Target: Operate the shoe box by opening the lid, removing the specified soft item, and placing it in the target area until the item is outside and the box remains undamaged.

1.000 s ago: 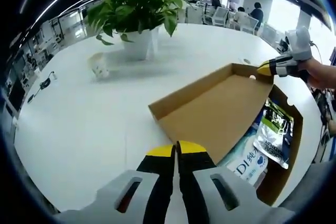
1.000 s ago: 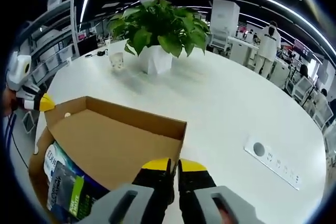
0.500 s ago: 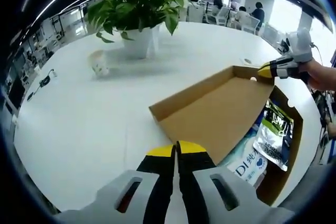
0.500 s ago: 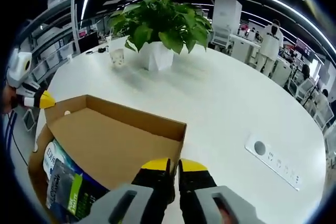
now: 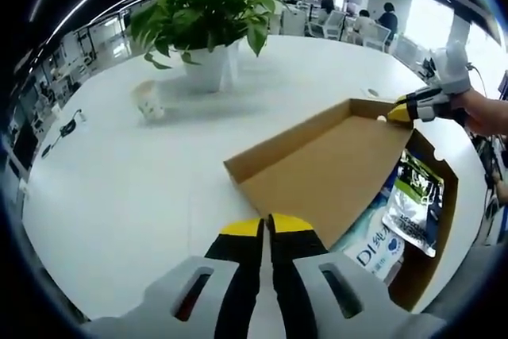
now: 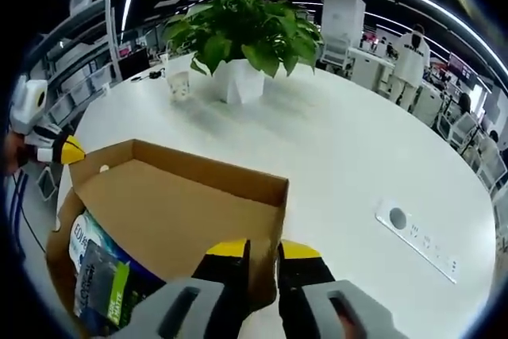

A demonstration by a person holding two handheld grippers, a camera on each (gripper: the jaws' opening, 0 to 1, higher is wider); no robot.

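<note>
- My left gripper [image 5: 267, 226] has its jaws pressed together on the near corner of the shoe box lid [image 5: 321, 168]; my right gripper [image 6: 258, 250] pinches the opposite corner, its jaws spread just enough to straddle the cardboard edge.
- The lid is raised and tilted back between my two grips. If one hand lifts faster than the other, I judge the thin cardboard could twist or tear at a corner or crease along the hinge.
- The soft packs [image 5: 414, 200] lie inside the shoe box [image 5: 448, 212], under the raised lid. A dark green pouch lies on top of a white-and-blue one; neither is out yet.
- Letting go of the lid too early may drop it back over the packs.
- Beyond the lid, the white surface [image 5: 119, 188] offers wide open room.
- The potted plant [image 5: 208, 17] and a small cup [image 5: 148, 101] stand well apart from the box.
- A power socket panel [image 6: 417, 228] sits to my right.
</note>
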